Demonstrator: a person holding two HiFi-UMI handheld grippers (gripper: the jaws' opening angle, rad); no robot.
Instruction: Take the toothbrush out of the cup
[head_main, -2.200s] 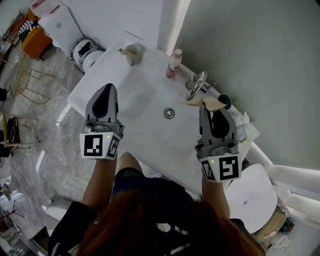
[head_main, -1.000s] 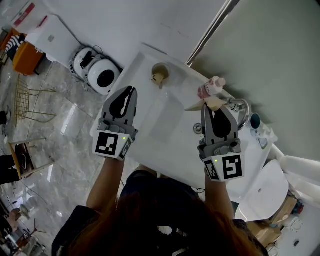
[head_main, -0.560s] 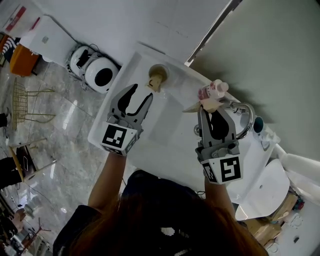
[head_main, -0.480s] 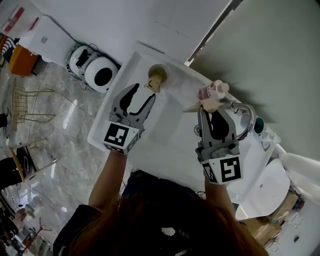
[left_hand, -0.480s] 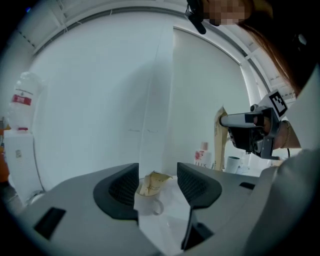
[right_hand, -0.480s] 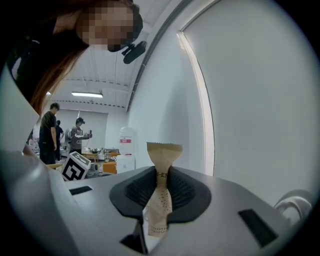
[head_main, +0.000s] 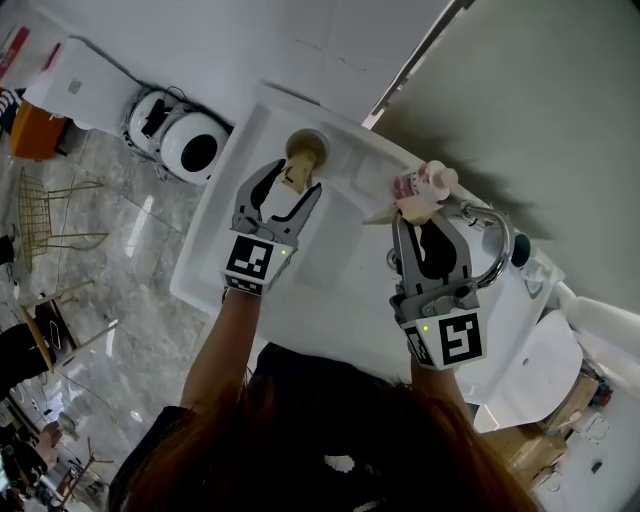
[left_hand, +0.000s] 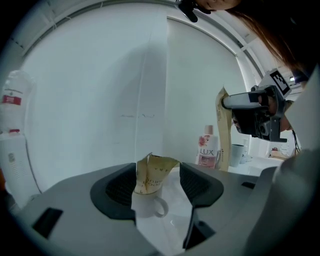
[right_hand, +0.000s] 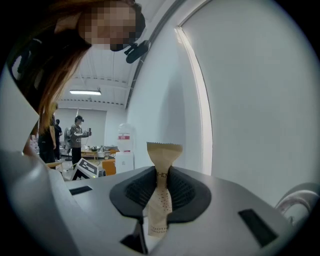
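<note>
Only close-up: toothbrush packet (right_hand: 162, 150) between right tongs (right_hand: 161, 176)

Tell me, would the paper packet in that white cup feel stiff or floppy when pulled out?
Probably light: the packet is thin crumpled paper. Its top looks floppy, yet the similar packet pinched in the right gripper stands upright, so something stiff likely sits inside. The cup might tip if it snags.

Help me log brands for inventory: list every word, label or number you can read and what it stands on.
"LUX": pink bottle.
"OOTH BRUSH", first letter unclear: paper packet in the right gripper.
Too blurred to read: print on the second packet, in the cup.
Too small to read: red label on the water bottle.
</note>
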